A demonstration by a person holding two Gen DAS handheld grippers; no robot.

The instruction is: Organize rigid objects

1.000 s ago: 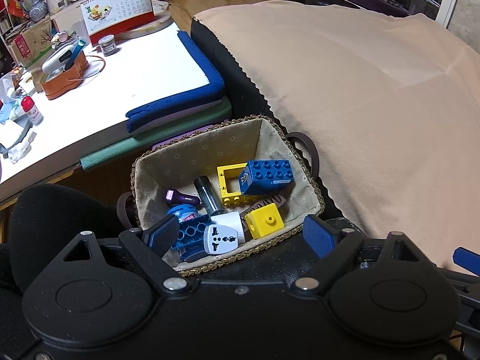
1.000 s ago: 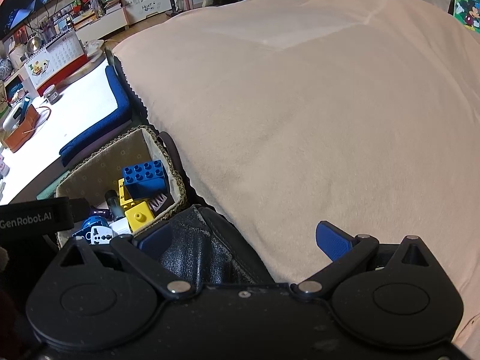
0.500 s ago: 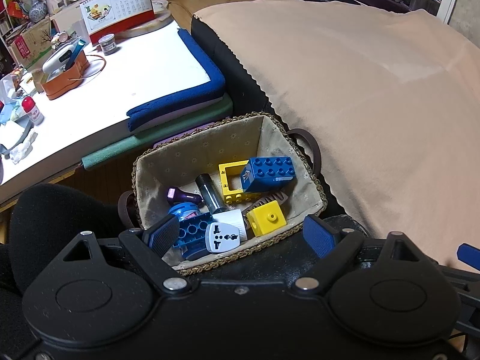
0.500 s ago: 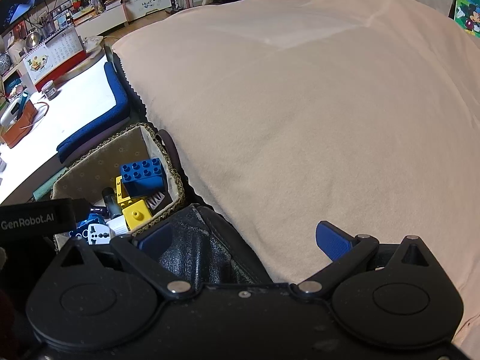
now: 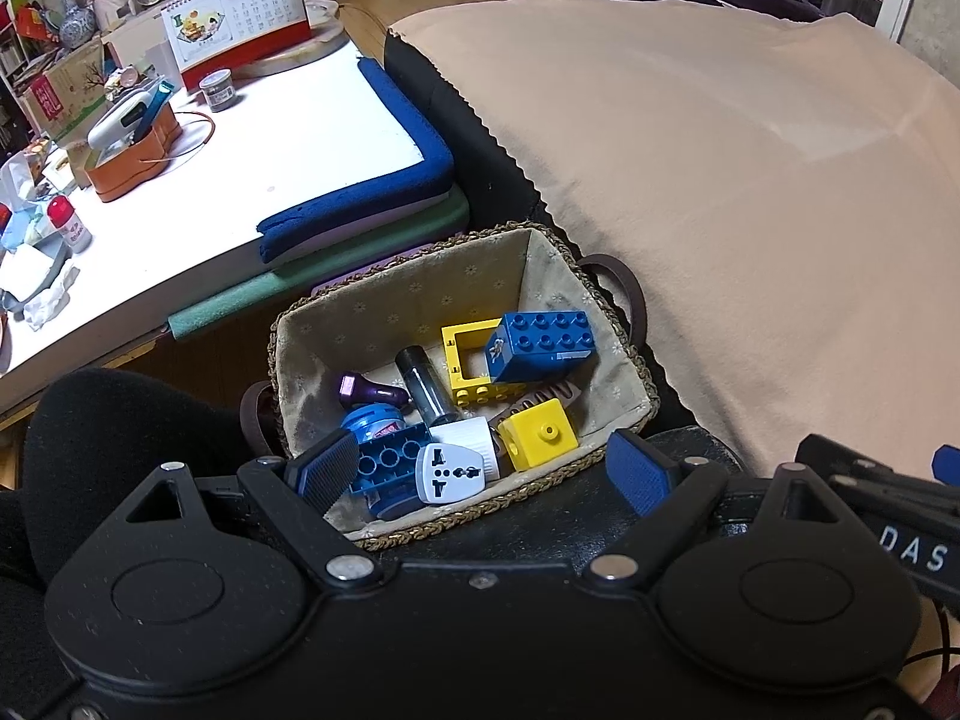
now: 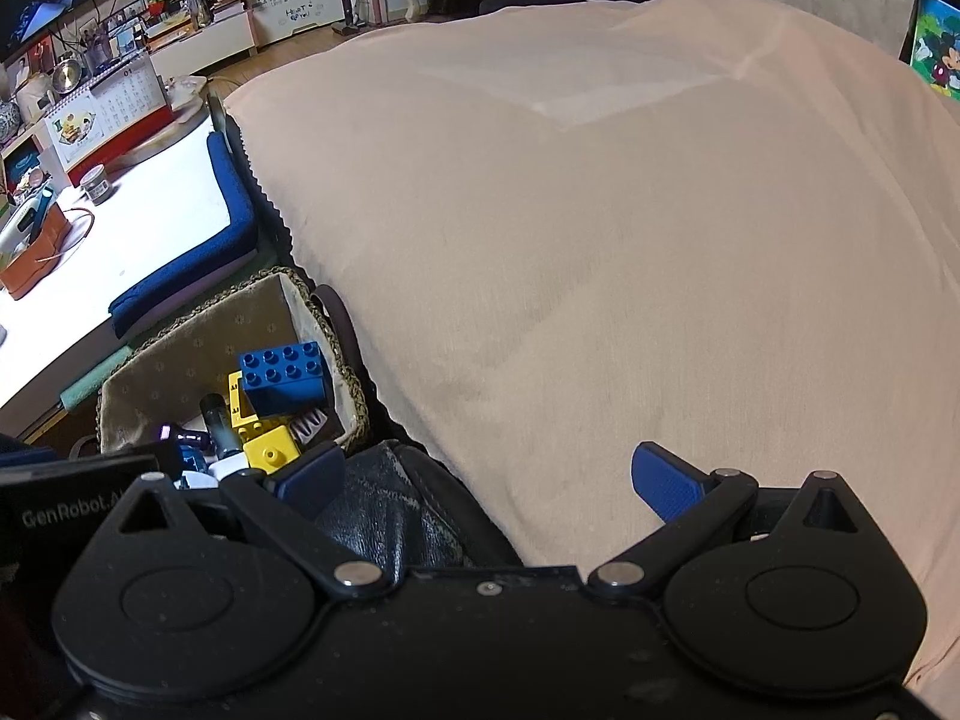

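A woven basket (image 5: pixel 396 294) with a cloth lining sits between a low white table and a beige-covered bed. It holds a blue brick (image 5: pixel 543 345), a yellow frame brick (image 5: pixel 465 360), a yellow cube (image 5: pixel 540 433), a white travel adapter (image 5: pixel 447 473), a blue studded brick (image 5: pixel 387 462), a dark tube (image 5: pixel 423 387) and a purple piece (image 5: pixel 366 389). My left gripper (image 5: pixel 480 471) is open and empty, just above the basket's near rim. My right gripper (image 6: pixel 489 480) is open and empty, over the bed edge; the basket (image 6: pixel 180 330) lies to its left.
The low white table (image 5: pixel 270 138) at left carries a calendar (image 5: pixel 240 18), a brown organiser (image 5: pixel 129 147), a small tin (image 5: pixel 219 90) and bottles. The beige bed cover (image 6: pixel 600 210) fills the right. A black leather surface (image 6: pixel 384 528) lies below both grippers.
Both views have shifted slightly; the basket sits a little higher and farther in the left wrist view. The right gripper now shows at that view's right edge. Contents have not moved.
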